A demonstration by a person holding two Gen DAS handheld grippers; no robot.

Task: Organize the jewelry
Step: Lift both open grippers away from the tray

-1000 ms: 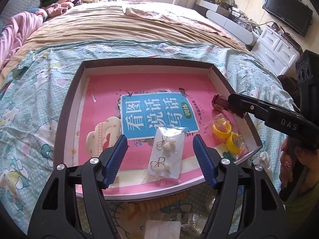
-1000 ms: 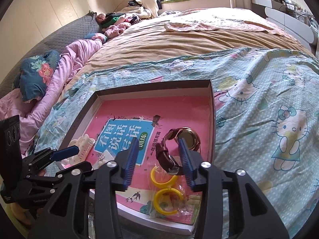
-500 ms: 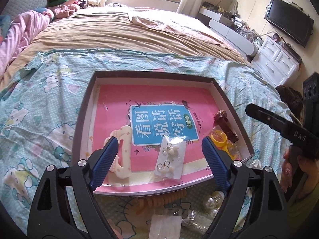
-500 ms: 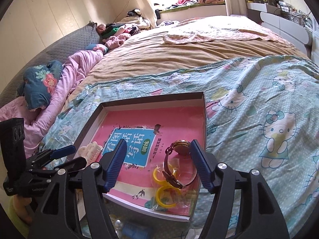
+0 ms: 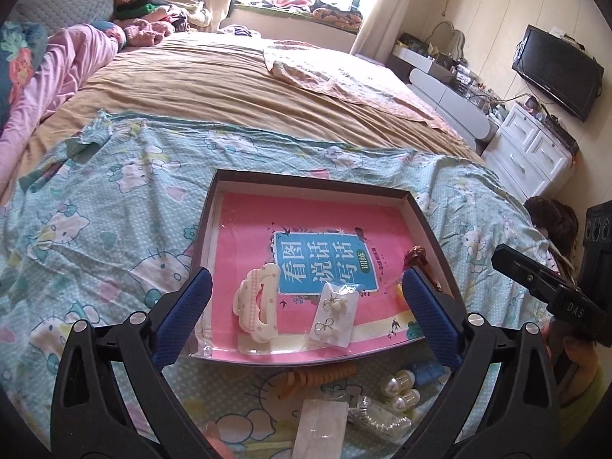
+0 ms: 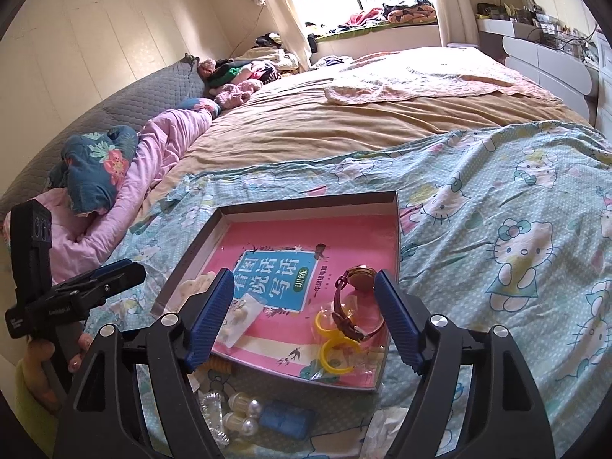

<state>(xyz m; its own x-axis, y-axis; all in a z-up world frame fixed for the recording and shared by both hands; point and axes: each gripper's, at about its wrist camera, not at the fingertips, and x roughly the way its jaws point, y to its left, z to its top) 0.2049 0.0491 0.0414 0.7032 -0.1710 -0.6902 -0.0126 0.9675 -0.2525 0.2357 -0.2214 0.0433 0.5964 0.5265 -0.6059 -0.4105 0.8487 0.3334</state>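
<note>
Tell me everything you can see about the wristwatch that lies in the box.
The wristwatch has a round gold-coloured case and a dark brown strap that looks like leather, closed into a loop. It lies on its side in the near right part of the shallow box, on the pink book cover. Its strap rests over a clear bag with yellow rings. It sits between the open jaws of the right gripper; neither touches it.

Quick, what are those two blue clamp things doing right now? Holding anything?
Left tool: open, holding nothing, above the tray.
Right tool: open, holding nothing; the watch lies in the tray.
</note>
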